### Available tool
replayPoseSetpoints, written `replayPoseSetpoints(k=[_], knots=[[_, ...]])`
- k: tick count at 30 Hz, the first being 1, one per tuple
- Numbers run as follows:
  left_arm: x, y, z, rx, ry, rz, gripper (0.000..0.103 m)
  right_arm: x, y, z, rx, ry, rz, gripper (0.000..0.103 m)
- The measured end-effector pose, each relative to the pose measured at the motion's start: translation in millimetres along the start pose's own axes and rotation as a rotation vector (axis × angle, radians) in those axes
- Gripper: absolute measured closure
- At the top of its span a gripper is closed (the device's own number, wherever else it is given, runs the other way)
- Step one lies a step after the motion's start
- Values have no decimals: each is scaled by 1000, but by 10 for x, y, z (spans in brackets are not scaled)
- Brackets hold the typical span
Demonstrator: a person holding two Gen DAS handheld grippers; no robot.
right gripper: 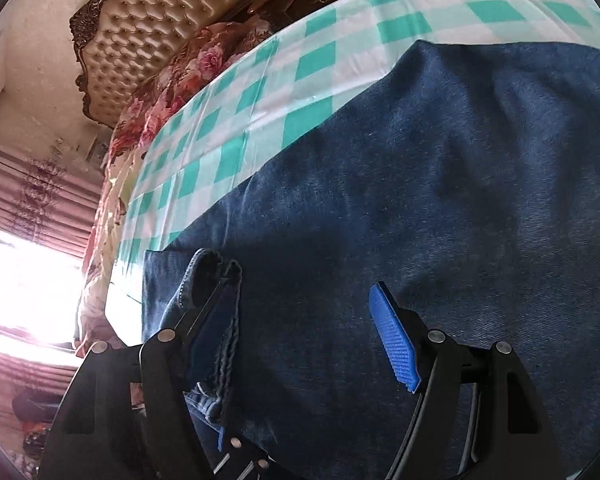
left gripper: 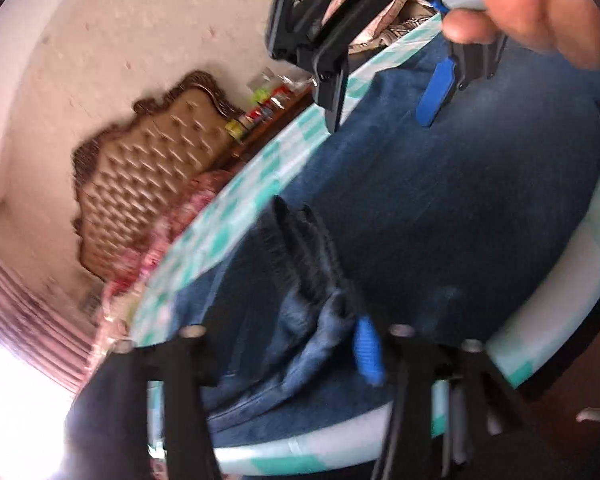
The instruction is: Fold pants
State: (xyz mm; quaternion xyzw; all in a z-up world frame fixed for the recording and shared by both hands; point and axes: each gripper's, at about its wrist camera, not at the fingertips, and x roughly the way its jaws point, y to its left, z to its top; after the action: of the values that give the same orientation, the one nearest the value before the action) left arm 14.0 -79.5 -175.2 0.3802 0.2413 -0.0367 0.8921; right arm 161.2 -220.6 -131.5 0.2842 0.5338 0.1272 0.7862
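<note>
1. Left wrist view: my left tongs (left gripper: 324,300) stand apart. A folded edge of the pants (left gripper: 460,200) lies between the fingers, but I can't see the pads pressing on it, so I count it as loose. The picture is smeared. The pants are spread dark blue over the checked cloth (left gripper: 236,208) on the table. Farther off, my right tongs (left gripper: 384,104) hang over the denim, also apart, with my hand (left gripper: 540,8) on the grip.

2. Right wrist view: the right tongs are wide apart. A seamed hem is draped over the left finger (right gripper: 216,280), hooked rather than pinched. The blue pad (right gripper: 396,344) is bare above flat denim.

3. Doing the step well, as I judge it: let both edges drop cleanly, slip the hooked hem off without dragging the layer, and keep the fold's edges lined up and clear of the table's edge.

4. Containers: none on the table. Small packets or jars sit on the dark shelf (left gripper: 268,108) beside the headboard (right gripper: 152,28); I cannot tell what they hold.
</note>
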Motion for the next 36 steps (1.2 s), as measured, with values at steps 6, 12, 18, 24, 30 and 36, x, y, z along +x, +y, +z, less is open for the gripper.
replayPoseSetpoints(k=[6, 12, 18, 24, 30, 36], knots=[[87, 119, -72, -50, 54, -82, 40, 126, 67, -22, -11, 36, 32, 33], [-102, 548, -61, -234, -7, -355, 67, 235, 232, -161, -75, 82, 31, 34], [-47, 611, -81, -175, -10, -305, 74, 263, 261, -200, -85, 89, 20, 39], [138, 264, -86, 55, 18, -220, 83, 155, 314, -186, -92, 75, 38, 39], [93, 303, -92, 5, 33, -304, 97, 162, 280, -205, -86, 86, 36, 39], [98, 280, -87, 33, 43, -257, 73, 148, 283, -221, -93, 88, 47, 39]])
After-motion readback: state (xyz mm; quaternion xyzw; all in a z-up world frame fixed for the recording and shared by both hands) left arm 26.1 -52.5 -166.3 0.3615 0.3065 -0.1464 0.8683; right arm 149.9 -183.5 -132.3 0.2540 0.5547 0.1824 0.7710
